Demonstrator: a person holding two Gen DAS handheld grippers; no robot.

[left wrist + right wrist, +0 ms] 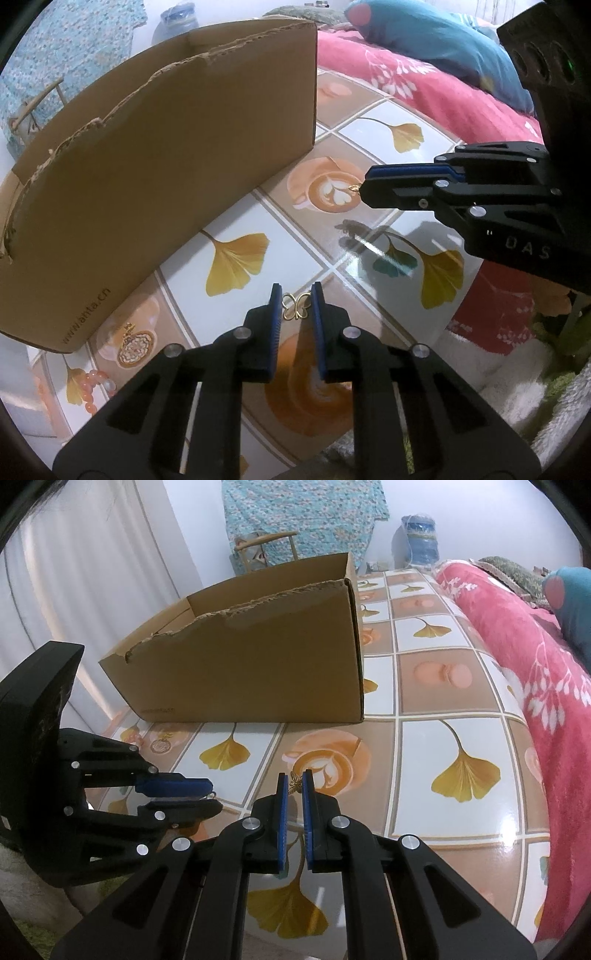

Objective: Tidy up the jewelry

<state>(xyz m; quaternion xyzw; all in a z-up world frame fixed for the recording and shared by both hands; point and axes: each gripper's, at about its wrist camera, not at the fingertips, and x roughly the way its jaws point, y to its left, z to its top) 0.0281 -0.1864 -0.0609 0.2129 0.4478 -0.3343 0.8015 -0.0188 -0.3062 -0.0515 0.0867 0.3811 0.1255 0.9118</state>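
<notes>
Left wrist view: left tool (pixel 294 295) partly open, jaws astride a gold butterfly piece (pixel 295 305) lying on the desk (pixel 373 129); contact with either pad not evident, so not yet gripped. Right tool (pixel 364 187) reaching in from the right, raised above the desk to judge by its shadow, jaws nearly closed on a small gold charm (pixel 354 188) peeking from the tips. Cardboard box (pixel 166 166) open-topped, just beyond on the left. Gold filigree pendant (pixel 135 345) and orange bead bracelet (pixel 94 387) on the desk near the box's front corner.

Right wrist view: right tool (pixel 295 779) pinching the charm (pixel 295 783) at the very tips, a narrow gap between the pads. Left tool (pixel 212 795) low at left, tips near the desk. Box (pixel 258 664) well ahead.

Risks: tip-only hold on the charm, likely to slip during carry to the box; flat butterfly liable to skate on the glossy desk as the jaws close.

Hidden or unclear: box contents unseen; bracelet partly cut off behind the left tool's body; fine shape of the charm too small to resolve.
</notes>
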